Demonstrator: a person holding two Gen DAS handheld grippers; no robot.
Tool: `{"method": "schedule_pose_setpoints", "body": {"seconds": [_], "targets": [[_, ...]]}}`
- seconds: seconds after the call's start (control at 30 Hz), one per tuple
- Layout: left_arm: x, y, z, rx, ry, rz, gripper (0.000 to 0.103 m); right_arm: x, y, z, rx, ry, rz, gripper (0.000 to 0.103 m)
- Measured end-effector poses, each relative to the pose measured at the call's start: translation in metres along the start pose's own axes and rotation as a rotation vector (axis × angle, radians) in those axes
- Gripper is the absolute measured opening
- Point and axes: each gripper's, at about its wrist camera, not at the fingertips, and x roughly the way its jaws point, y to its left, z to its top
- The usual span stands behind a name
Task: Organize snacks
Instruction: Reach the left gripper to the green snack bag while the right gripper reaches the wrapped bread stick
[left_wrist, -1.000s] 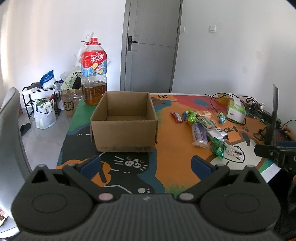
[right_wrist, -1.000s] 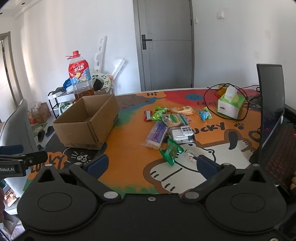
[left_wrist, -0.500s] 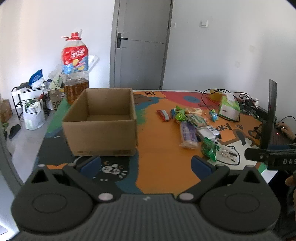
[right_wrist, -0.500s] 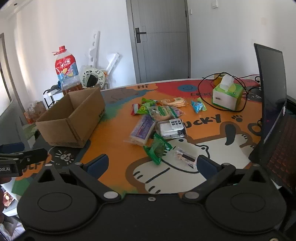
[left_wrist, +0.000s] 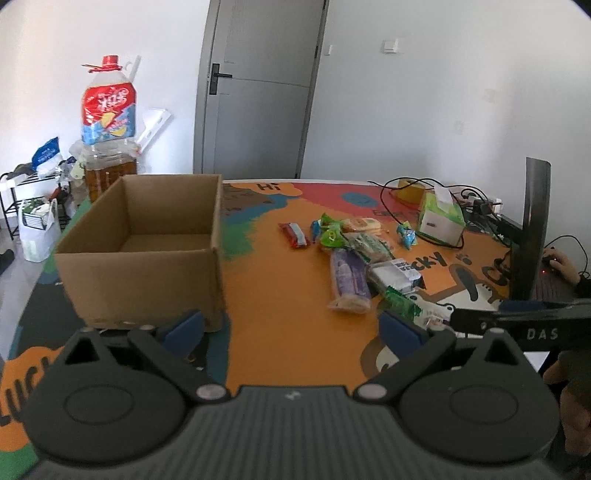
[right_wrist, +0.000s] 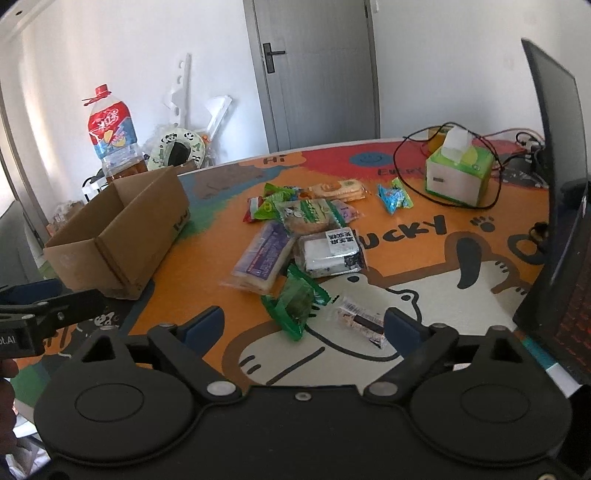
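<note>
Right wrist view puts us low over the table, and our right gripper has its jaws spread wide, nothing pinched; they have just been narrowing a little, with the near end of the green snack packet showing between the blue pads and the small clear-wrapped bar just inside the right pad. We judge the step in hand as lining up on that green packet for a first pick.

To do it well, we want the pads to straddle the packet across its narrow width, not along its length, and to keep that clear bar at about three o'clock from it outside the bite. The purple biscuit pack lies at eleven o'clock from the green one and looks to be touching it, so a flat, low approach could drag both; better to come down steeply and close gently, since the wrapper looks crinkly and soft.

From the left wrist view, our left gripper is also spread and empty, hovering near the front corner of the cardboard box. The box stands open-topped at nine o'clock from the snack pile, well apart from it. The carry looks clear, so long as the left gripper stays out of the path.
</note>
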Motion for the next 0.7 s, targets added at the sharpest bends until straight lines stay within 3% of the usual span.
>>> {"method": "schedule_pose_setpoints", "body": {"seconds": [0.33,0.5,0.7], "targets": [[0.037,-0.014,0.006,0.012,0.032,-0.037,0.087,0.035,-0.015,-0.001,0.051,0.063,0.055,0.07],[0.058,-0.02,0.005,0.015,0.064,-0.06,0.085,0.054,-0.014,-0.002,0.044,0.091,0.063,0.064],[0.082,-0.024,0.007,0.008,0.095,-0.062,0.082,0.073,-0.019,0.003,0.038,0.102,0.042,0.063]]}}
